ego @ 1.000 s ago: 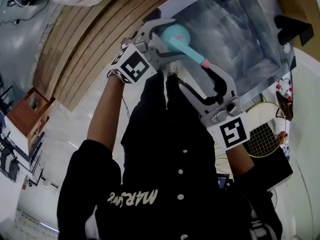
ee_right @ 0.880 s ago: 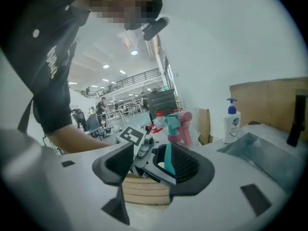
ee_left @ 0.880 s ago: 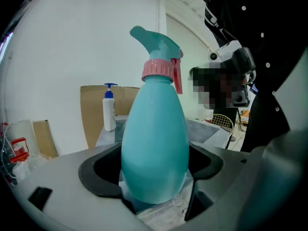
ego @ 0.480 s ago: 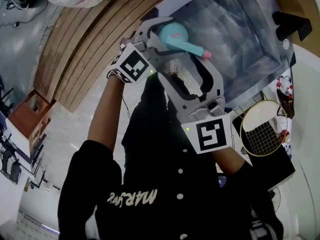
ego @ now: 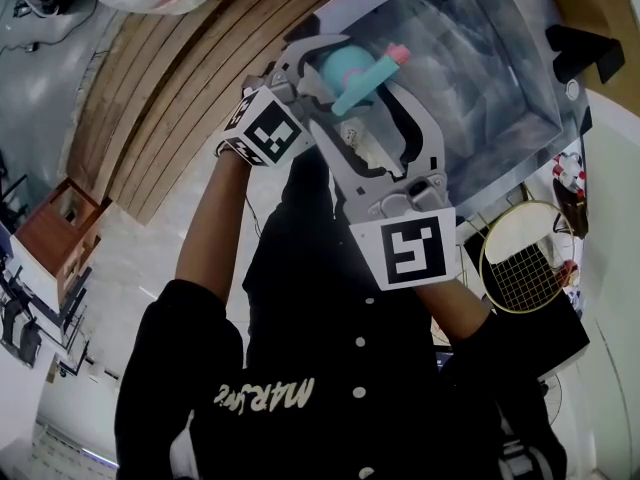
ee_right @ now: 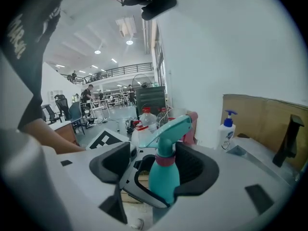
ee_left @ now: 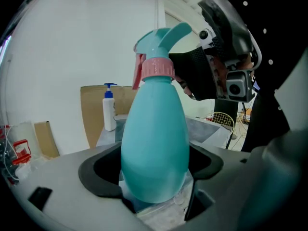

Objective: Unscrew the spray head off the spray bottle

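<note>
A teal spray bottle (ego: 340, 66) is held off the table, with my left gripper (ego: 322, 60) shut on its rounded body (ee_left: 154, 143). Its teal spray head (ee_left: 161, 37) sits on a pink collar (ee_left: 158, 67) and points up and right in the head view. My right gripper (ego: 357, 105) stands open astride the neck: in the right gripper view the collar (ee_right: 164, 160) sits between the two black pads (ee_right: 195, 165), close to the right one and well apart from the left one. The bottle's base is hidden inside the left jaws.
A table under a grey plastic sheet (ego: 480, 58) lies ahead. A white pump bottle (ee_right: 225, 131) stands before brown cardboard (ee_right: 260, 119). Red-capped bottles (ee_right: 144, 117) stand farther back. A badminton racket (ego: 525, 258) lies at the right, a wooden-slat strip (ego: 190, 78) at the left.
My right gripper has moved left and up until it straddles the spray head, and its jaws have spread. The spray head has swung from pointing down-right to up-right. The left gripper has stayed put.
</note>
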Tool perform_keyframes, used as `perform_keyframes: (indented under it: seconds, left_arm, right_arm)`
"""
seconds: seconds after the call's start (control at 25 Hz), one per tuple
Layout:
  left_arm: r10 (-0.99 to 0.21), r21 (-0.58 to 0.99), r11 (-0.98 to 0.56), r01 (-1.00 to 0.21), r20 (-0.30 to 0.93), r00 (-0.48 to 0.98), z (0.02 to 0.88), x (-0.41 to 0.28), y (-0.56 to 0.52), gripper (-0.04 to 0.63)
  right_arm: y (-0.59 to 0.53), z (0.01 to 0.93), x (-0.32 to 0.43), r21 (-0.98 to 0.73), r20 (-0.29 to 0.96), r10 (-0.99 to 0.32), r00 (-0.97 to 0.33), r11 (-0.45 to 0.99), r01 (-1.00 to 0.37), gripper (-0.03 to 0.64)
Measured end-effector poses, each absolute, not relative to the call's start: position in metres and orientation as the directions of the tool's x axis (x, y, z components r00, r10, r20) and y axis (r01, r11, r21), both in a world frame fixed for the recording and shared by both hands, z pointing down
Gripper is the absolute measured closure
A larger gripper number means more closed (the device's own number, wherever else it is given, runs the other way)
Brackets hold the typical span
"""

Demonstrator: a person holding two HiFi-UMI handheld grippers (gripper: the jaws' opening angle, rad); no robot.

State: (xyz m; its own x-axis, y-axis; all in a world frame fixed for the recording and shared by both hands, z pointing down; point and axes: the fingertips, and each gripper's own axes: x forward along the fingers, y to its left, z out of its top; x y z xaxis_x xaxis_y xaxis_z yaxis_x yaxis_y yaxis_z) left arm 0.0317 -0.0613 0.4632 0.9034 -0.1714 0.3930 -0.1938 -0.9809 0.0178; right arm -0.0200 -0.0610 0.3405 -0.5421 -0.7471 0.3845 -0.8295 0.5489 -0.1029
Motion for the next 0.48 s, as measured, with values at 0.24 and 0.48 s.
perform_keyframes:
  seconds: [0.24,0.48]
  left_arm:
    - [-0.175,0.020,-0.980,-0.199,0.393,0.903,0.463,0.031,-0.062,0.186]
    - [-0.178,0.020,-0.979,-0.202,0.395,0.901,0.463,0.031,-0.062,0.186]
  right_arm:
    - [-0.069,0.345,-0.025,-0.048,0.407,-0.732,-0.546,0.580,-0.813,0.319]
    - [-0.077,0.351,-0.021,0.023,0.437,-0.731,-0.523,0.591,-0.806,0.390]
